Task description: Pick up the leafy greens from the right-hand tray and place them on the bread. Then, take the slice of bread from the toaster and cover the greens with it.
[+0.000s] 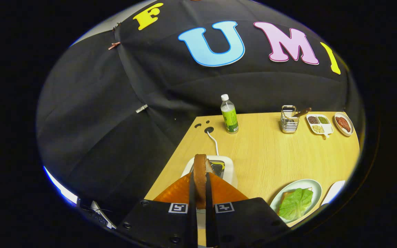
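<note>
1. The claw (pixel 200 187) is clenched on a slice of bread (pixel 200 172), held on edge between its two fingers, one pressing each flat side.
2. Just beyond the fingers, under the raised slice, sits the toaster (pixel 224 165) on the wooden table (pixel 264 155); its cord (pixel 214 141) runs away to a hole in the tabletop.
3. Farther ahead, near the table's back edge, stands a bottle (pixel 230 114).
4. Off to the right of the fingers lies a plate (pixel 314 184) with another slice of bread (pixel 284 197) on it, a green leaf (pixel 296 203) resting on top.
5. Far ahead to the right stand a wire holder (pixel 289 119), a divided dish (pixel 319 124) and a small oval dish (pixel 344 124).
</note>
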### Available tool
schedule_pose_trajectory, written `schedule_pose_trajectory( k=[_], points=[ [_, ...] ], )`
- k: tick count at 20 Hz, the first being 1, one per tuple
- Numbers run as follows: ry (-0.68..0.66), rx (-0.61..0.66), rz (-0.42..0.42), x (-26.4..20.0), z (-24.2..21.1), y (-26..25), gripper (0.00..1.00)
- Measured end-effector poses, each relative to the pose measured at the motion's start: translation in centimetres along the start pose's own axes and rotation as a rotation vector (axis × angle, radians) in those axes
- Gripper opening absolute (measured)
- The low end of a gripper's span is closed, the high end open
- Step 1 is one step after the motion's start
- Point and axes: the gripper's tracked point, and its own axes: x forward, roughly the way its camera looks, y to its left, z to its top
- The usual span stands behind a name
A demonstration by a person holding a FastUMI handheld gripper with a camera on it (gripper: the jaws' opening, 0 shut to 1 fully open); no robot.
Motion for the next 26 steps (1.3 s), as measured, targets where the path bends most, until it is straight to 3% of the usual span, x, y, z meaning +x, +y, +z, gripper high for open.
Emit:
schedule_pose_trajectory(
  k=[6, 14, 18, 21, 26],
  points=[
    [-0.098, 0.005, 0.018, -7.0, 3.9, -2.7, 0.13],
    [-0.128, 0.008, -0.152, -14.0, 2.2, -14.0, 0.14],
    [-0.102, 0.074, -0.242, -13.9, -0.9, -19.3, 0.13],
    [-0.088, 0.029, -0.302, -12.4, -3.4, -22.0, 0.13],
    [-0.066, 0.063, -0.269, -8.8, -6.4, -21.4, 0.13]
  ],
)
